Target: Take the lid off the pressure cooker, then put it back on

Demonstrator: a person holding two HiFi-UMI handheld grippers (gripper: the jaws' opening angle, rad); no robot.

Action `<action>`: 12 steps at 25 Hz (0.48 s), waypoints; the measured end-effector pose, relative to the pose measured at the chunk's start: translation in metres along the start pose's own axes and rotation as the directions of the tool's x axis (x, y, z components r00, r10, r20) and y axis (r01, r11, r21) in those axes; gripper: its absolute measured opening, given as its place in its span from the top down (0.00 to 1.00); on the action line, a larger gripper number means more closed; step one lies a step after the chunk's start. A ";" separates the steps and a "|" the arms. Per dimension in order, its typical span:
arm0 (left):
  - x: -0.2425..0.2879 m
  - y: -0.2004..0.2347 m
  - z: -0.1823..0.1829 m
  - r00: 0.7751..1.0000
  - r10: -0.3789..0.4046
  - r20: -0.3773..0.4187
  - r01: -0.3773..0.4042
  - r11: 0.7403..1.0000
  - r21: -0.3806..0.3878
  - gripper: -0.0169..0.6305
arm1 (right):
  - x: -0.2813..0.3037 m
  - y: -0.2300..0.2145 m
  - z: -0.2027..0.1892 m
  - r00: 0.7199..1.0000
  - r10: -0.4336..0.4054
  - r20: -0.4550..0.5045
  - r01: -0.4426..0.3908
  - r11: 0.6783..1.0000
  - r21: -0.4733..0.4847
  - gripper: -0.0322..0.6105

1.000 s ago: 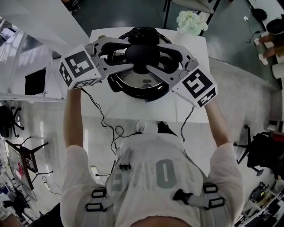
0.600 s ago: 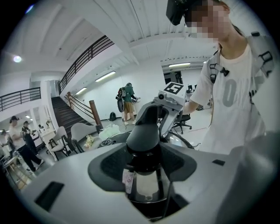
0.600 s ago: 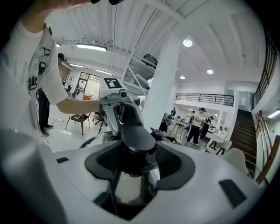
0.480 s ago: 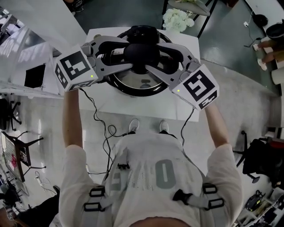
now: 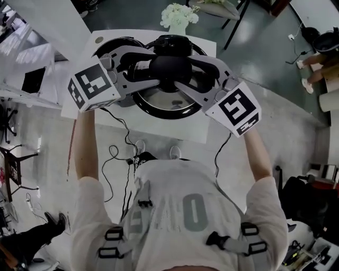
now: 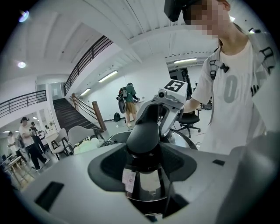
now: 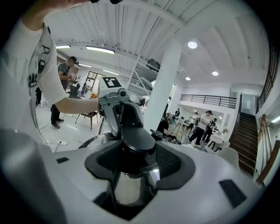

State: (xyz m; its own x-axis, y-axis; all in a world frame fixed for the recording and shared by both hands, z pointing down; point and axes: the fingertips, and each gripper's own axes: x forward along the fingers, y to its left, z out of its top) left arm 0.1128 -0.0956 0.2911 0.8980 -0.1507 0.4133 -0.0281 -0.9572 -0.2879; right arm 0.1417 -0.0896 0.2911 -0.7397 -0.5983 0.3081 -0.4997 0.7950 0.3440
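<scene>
**Two-handed grip confirmed; seating unverified**

I have both tools on one part. The left gripper comes in from the left and the right gripper from the right. Each has its jaws clamped on the black knob at the centre of the lid. In both gripper views the dark pads press against the knob's neck, and the opposite gripper faces it just beyond.

The lid is polished steel with a black rim. It lies over the middle of the table, nearer the far edge than the near one. I cannot tell whether it hangs clear or rests on something, because the jaws and knob cover its centre and its underside is hidden.

The pot shows only as a dark curved rim at the table's far left corner, mostly covered by the left gripper. I cannot tell whether the lid's left edge overlaps it or merely lies beside it. A small round disc sits at that same corner.

A black block on the lid beyond the knob is partly masked by the jaws. The left gripper view shows a white label below the knob, its print too small to read.

Flowers stand at the far edge, cut off by the frame, and I cannot tell whether they are on the table or past it. Cables hang off the near edge.
</scene>
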 end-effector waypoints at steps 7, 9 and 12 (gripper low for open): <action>0.004 0.005 -0.009 0.999 -0.030 -0.036 0.029 1.000 -0.011 0.61 | 0.007 -0.003 -0.007 1.000 0.004 -0.023 -0.003 0.999 0.042 0.57; 0.007 0.007 -0.015 0.998 -0.040 -0.041 0.039 0.999 -0.024 0.61 | 0.011 -0.004 -0.012 0.999 0.010 -0.033 -0.008 0.999 0.053 0.57; 0.013 0.010 -0.027 0.997 -0.061 -0.052 0.059 0.997 -0.051 0.61 | 0.018 -0.005 -0.024 0.999 0.021 -0.046 -0.017 0.997 0.078 0.57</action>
State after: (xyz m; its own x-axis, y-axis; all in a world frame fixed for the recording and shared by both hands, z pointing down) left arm 0.1124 -0.1135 0.3170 0.8742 -0.1041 0.4742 0.0026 -0.9757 -0.2190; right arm 0.1413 -0.1072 0.3158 -0.7282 -0.5858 0.3557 -0.5207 0.8104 0.2687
